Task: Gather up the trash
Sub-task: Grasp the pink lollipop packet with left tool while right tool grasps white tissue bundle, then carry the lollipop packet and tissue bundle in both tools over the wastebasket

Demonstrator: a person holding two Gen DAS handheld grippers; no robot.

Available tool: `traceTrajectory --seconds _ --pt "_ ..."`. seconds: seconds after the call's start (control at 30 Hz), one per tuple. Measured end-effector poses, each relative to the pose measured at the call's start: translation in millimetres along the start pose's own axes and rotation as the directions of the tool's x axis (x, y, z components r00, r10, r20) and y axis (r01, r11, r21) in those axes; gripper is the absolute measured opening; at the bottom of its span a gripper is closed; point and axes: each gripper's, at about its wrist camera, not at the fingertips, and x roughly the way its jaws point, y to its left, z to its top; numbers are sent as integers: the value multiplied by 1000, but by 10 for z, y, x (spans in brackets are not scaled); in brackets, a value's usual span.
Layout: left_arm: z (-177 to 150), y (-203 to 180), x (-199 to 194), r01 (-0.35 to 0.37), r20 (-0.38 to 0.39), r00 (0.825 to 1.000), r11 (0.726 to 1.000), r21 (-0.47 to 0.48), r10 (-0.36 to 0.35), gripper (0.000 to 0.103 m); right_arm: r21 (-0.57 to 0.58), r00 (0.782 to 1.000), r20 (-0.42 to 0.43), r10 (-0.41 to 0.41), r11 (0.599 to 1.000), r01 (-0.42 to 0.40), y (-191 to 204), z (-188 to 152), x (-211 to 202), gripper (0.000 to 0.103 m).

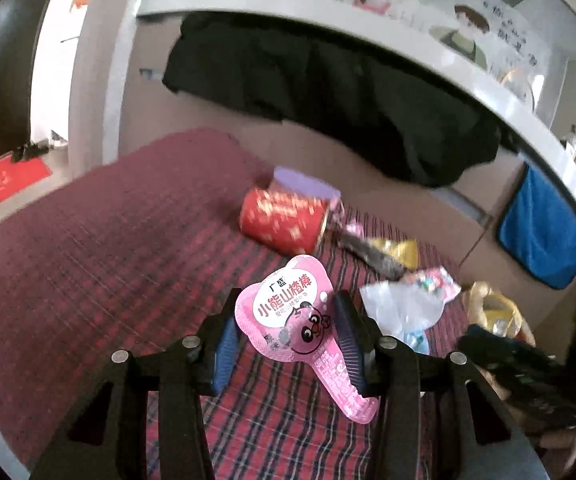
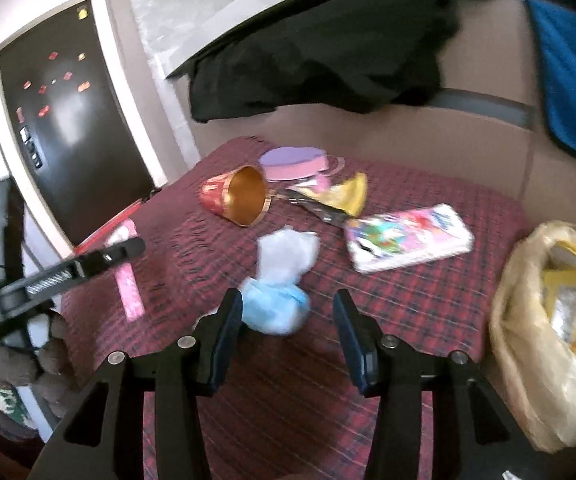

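Observation:
My left gripper (image 1: 288, 320) is shut on a pink bear-print snack wrapper (image 1: 291, 316) and holds it above the red plaid cloth (image 1: 108, 240). In the right wrist view the left gripper (image 2: 128, 246) shows at the left with the pink wrapper (image 2: 128, 280) hanging from it. My right gripper (image 2: 288, 316) is open and empty, just short of a crumpled blue-and-white plastic wrapper (image 2: 280, 280). A tipped red paper cup (image 2: 234, 198), a yellow wrapper (image 2: 347, 192), a colourful flat package (image 2: 407, 236) and a purple lid (image 2: 291, 162) lie on the cloth.
A trash bag (image 2: 535, 340) with yellow wrappers stands open at the cloth's right edge. A black garment (image 2: 327, 52) hangs over the ledge behind. A blue towel (image 2: 575, 80) hangs at the right. A dark door (image 2: 60, 120) is at the left.

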Motion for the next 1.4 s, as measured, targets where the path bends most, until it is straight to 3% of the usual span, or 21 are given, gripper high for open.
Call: traceTrajectory --seconds 0.2,0.33,0.67,0.83,1.13,1.4 --pt "44 131 -173 7 31 999 1000 -14 -7 46 -20 994 -59 -88 996 87 181 128 456 45" --pt "2 182 -140 10 17 1000 1000 -17 -9 46 -23 988 -111 -104 995 102 189 99 675 48" --pt "-71 204 -28 18 -21 1000 999 -36 -19 46 -55 986 -130 -102 994 96 213 31 631 45" --pt "-63 145 -46 18 -20 1000 1000 -18 -18 46 -59 995 -76 -58 997 54 211 42 417 40" --pt "-55 -20 -76 18 -24 1000 999 29 -18 46 -97 997 18 -69 993 70 216 119 52 38" --pt "61 -432 -234 4 34 999 989 145 -9 46 -89 993 95 -72 993 81 121 214 -246 38"
